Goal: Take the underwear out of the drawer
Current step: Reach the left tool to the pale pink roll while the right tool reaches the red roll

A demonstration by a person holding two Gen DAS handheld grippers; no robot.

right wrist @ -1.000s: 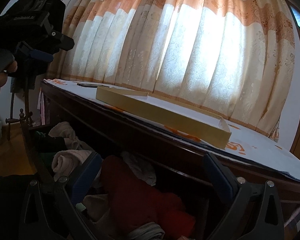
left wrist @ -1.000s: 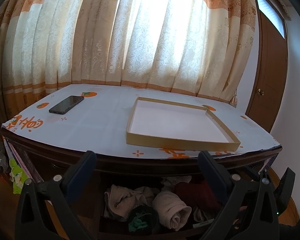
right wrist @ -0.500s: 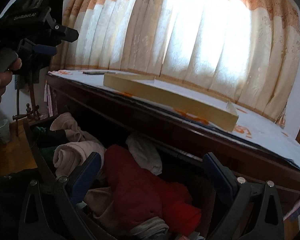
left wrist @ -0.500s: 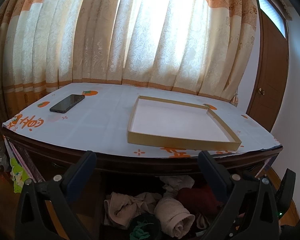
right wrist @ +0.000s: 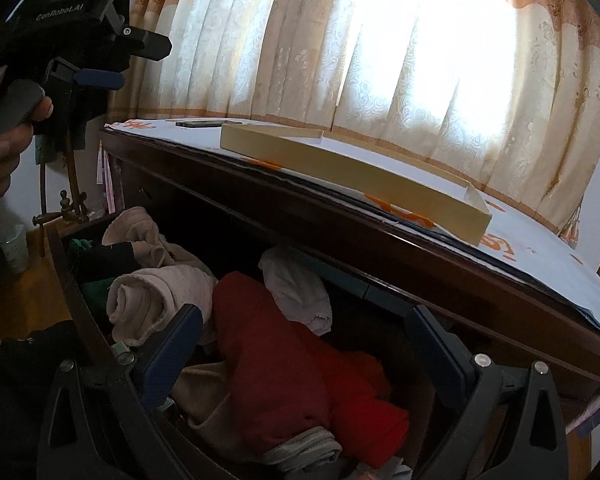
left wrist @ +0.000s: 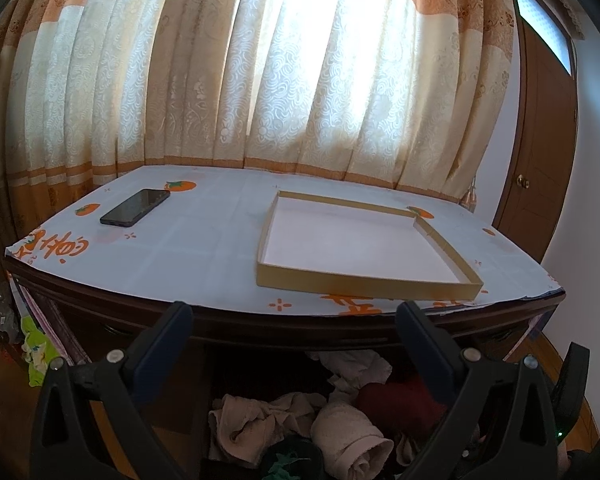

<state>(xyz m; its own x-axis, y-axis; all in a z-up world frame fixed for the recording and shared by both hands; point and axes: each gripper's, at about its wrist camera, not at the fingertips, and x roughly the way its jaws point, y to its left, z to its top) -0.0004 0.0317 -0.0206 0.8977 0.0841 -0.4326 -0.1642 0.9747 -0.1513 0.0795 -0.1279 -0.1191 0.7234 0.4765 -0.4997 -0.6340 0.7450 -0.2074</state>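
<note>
The open drawer (right wrist: 66, 268) under the desk holds several rolled and crumpled garments: a red one (right wrist: 284, 364), a rolled beige one (right wrist: 156, 300), a whitish one (right wrist: 296, 288) and a green one (right wrist: 96, 286). My right gripper (right wrist: 304, 328) is open, low over the red garment, touching nothing. My left gripper (left wrist: 294, 318) is open and empty, held higher in front of the desk edge; the drawer clothes (left wrist: 340, 432) show below it. It also shows in the right wrist view (right wrist: 100, 76) at upper left.
On the desk's white tablecloth (left wrist: 204, 248) lie a shallow tan cardboard tray (left wrist: 360, 284) and a black phone (left wrist: 136, 213). Curtains hang behind the desk. A brown door (left wrist: 540, 160) stands at the right. The dark desk edge (right wrist: 380, 248) overhangs the drawer.
The right gripper has moved lower and closer over the red garment in the drawer. The left gripper has risen slightly, so less of the drawer shows. Both stay open.
</note>
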